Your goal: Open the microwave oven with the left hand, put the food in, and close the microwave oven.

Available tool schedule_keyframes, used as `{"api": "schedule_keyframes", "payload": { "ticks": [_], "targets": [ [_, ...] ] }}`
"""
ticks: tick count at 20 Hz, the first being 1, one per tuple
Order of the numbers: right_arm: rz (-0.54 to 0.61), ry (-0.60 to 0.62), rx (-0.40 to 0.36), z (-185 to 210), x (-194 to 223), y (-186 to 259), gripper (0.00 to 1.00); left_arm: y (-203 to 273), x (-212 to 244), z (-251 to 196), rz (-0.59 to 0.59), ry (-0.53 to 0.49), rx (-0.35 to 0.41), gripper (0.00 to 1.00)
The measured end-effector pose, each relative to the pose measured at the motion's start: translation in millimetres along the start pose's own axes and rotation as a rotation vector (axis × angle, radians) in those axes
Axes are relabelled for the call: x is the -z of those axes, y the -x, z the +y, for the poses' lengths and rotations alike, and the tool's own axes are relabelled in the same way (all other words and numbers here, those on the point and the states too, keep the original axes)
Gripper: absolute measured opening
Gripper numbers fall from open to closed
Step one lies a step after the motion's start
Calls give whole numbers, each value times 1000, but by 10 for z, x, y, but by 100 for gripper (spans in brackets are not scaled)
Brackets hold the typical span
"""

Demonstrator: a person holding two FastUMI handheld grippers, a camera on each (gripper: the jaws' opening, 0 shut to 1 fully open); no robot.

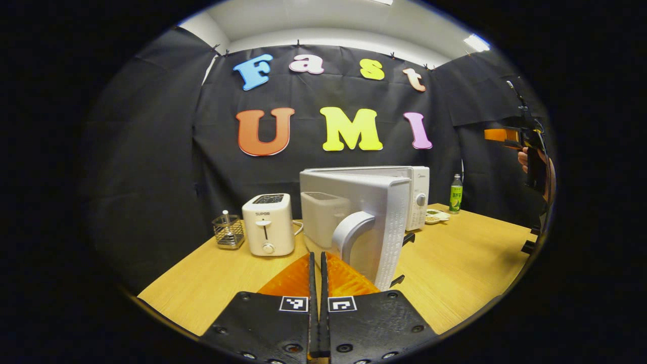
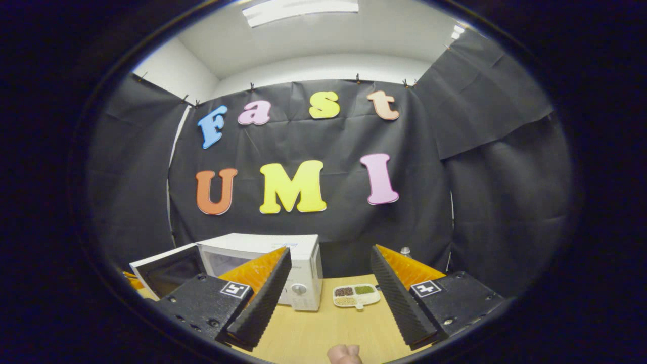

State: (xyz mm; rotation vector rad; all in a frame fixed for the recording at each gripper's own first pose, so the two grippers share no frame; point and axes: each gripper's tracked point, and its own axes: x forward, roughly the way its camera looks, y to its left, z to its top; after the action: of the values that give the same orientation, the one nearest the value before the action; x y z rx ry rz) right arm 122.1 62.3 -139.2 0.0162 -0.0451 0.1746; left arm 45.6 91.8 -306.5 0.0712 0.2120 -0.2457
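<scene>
Left gripper view, left to right: a wire utensil holder (image 1: 228,231) is standing at the far left of the wooden table (image 1: 455,268), with a white toaster (image 1: 268,224) just beside it. Next, the microwave oven (image 1: 399,194) is sitting against the back wall with its door (image 1: 371,222) swung wide toward the camera, so that the curved door handle (image 1: 349,236) is facing the left gripper (image 1: 315,283). That gripper's jaws are pressed together with nothing between them and are sitting just short of the handle, apart from it; judging by this, the opening step is done and the handle released. To the right of the oven, the food tray (image 1: 435,216) is lying on the table, and a green drink bottle (image 1: 456,193) is standing just beyond it. At the far right edge, a hand is holding the right gripper (image 1: 505,135) raised above the table.

Right gripper view, left to right: the open door (image 2: 169,270) is projecting at the left, then the oven body (image 2: 283,265), then the divided tray of food (image 2: 356,296) resting just beside the oven. The right gripper (image 2: 328,290) is hanging with jaws spread wide and empty, framing the tray between its fingers, probably in readiness to grasp it. The food is not yet inside the oven.
</scene>
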Motion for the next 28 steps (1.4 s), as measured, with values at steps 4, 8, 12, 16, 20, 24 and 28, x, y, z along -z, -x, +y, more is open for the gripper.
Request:
{"api": "schedule_keyframes", "payload": {
  "ticks": [4,8,12,16,20,24,28],
  "targets": [
    [-11,0,21,-186,-51,25,100,-319,-37,-382,4,8,99,0],
    [-27,-18,52,-402,-121,75,100,-650,-76,-712,7,-10,198,0],
    [-37,-10,69,-605,-227,129,100,-967,-9,-948,42,-16,253,0],
    [-74,16,78,-722,-352,240,100,-1253,14,-1110,53,-29,265,0],
    [-85,32,80,-807,-366,261,91,-1511,-77,-1322,49,-20,269,0],
    [-68,19,72,-911,-270,233,91,-1835,-183,-1496,35,-5,266,0],
    [-50,35,75,-1049,-186,203,92,-2198,-305,-1682,32,12,270,0]
  ]
}}
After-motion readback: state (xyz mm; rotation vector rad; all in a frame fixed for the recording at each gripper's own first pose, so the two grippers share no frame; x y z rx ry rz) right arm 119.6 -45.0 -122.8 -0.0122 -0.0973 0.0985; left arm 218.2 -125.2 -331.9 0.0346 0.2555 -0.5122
